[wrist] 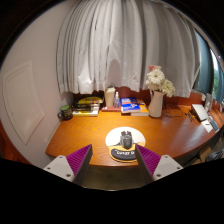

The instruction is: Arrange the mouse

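A dark mouse (126, 139) sits on a small round mouse pad (124, 153) with white lettering, near the front edge of the wooden desk (90, 135). A bright pool of lamp light falls around the mouse. My gripper (113, 160) is open and empty, its purple pads (79, 158) spread wide to either side. The mouse and its pad lie just ahead of the fingers, in line with the gap between them, not touched.
A white vase of flowers (155, 92) stands at the back right of the desk. Books (129, 104) and a pale container (110, 97) sit at the back, a dark cup (66, 111) at back left. White curtains (115, 45) hang behind. More items (203, 112) lie far right.
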`<action>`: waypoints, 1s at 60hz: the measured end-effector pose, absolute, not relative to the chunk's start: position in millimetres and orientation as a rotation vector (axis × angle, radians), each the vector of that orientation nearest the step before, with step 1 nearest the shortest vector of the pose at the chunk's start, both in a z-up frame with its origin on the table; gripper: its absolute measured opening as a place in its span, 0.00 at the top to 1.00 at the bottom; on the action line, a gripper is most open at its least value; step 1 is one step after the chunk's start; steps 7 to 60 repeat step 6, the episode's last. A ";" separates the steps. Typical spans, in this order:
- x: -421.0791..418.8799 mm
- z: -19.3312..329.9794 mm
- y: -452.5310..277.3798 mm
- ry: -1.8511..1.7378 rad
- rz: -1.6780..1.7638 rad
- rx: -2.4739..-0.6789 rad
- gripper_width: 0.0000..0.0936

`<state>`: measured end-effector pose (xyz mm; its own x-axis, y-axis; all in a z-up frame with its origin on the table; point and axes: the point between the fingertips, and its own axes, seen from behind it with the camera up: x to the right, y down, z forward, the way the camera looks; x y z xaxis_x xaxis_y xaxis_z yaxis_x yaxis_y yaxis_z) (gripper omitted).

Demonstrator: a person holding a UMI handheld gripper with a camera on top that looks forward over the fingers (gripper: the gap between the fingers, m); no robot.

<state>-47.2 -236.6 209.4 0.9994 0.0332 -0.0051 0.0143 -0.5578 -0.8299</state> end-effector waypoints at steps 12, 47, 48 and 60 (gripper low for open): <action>-51.8 208.9 -238.5 -0.031 0.027 -2.161 0.08; -51.8 208.9 -238.5 -0.031 0.027 -2.161 0.08; -51.8 208.9 -238.5 -0.031 0.027 -2.161 0.08; -51.8 208.9 -238.5 -0.031 0.027 -2.161 0.08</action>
